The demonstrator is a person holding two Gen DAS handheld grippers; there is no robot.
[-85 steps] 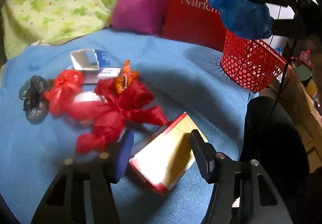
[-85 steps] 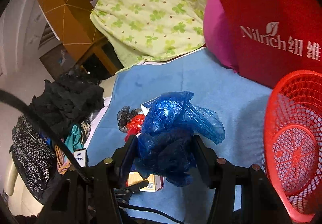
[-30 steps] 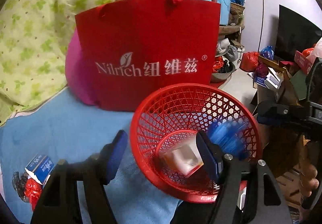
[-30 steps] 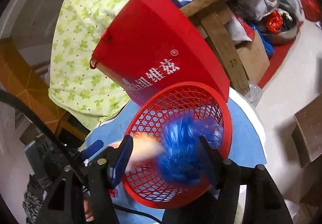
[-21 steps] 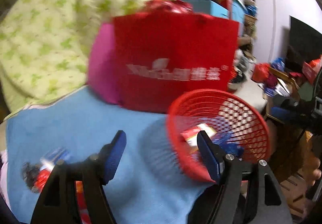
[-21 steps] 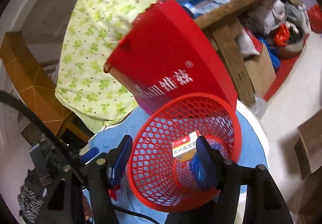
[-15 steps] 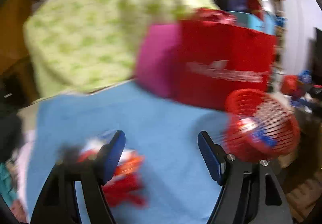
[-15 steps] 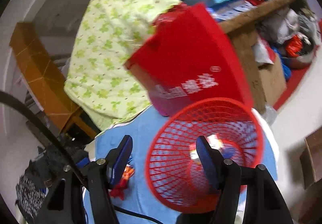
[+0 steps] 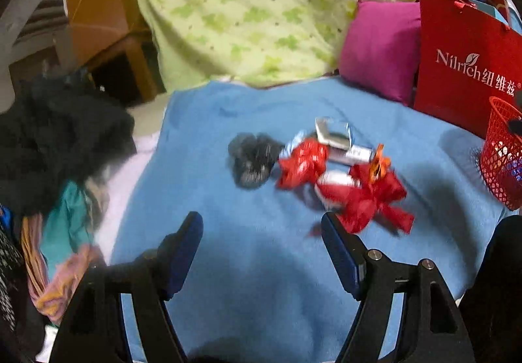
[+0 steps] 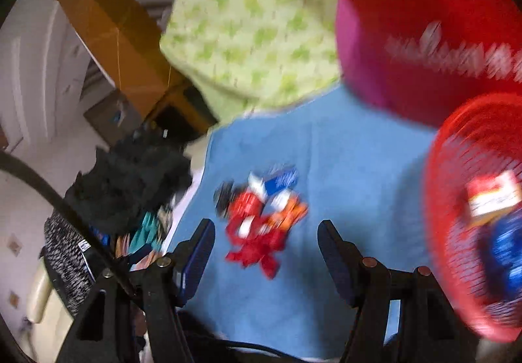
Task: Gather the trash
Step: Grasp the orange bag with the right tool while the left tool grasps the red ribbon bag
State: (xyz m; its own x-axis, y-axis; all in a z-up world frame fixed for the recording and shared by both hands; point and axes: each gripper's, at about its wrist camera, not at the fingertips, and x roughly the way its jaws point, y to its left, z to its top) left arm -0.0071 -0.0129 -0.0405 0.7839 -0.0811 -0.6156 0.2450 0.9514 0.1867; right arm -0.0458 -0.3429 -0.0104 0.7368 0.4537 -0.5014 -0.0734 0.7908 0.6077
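Jaws spread wide and gripping nothing, the left gripper [image 9: 262, 240] hangs above a blue blanket [image 9: 228, 265], while the right gripper [image 10: 266, 247] is likewise parted and empty over the same cover. A cluster of trash lies ahead of both on the blanket: a crumpled black bag [image 9: 251, 160], a red wrapper [image 9: 303, 162] just beside it, a larger red plastic bag [image 9: 368, 199], a small orange wrapper [image 9: 378, 165] and an open carton [image 9: 334, 134]. To the right stands a red mesh basket [image 10: 456, 167], holding a red-and-white box [image 10: 492, 196] and a blue bag [image 10: 509, 252]. Behind it rise a red gift bag [image 9: 466, 66], a magenta pillow [image 9: 381, 49] and a green floral quilt [image 9: 261, 4]. The right wrist view is motion-blurred.
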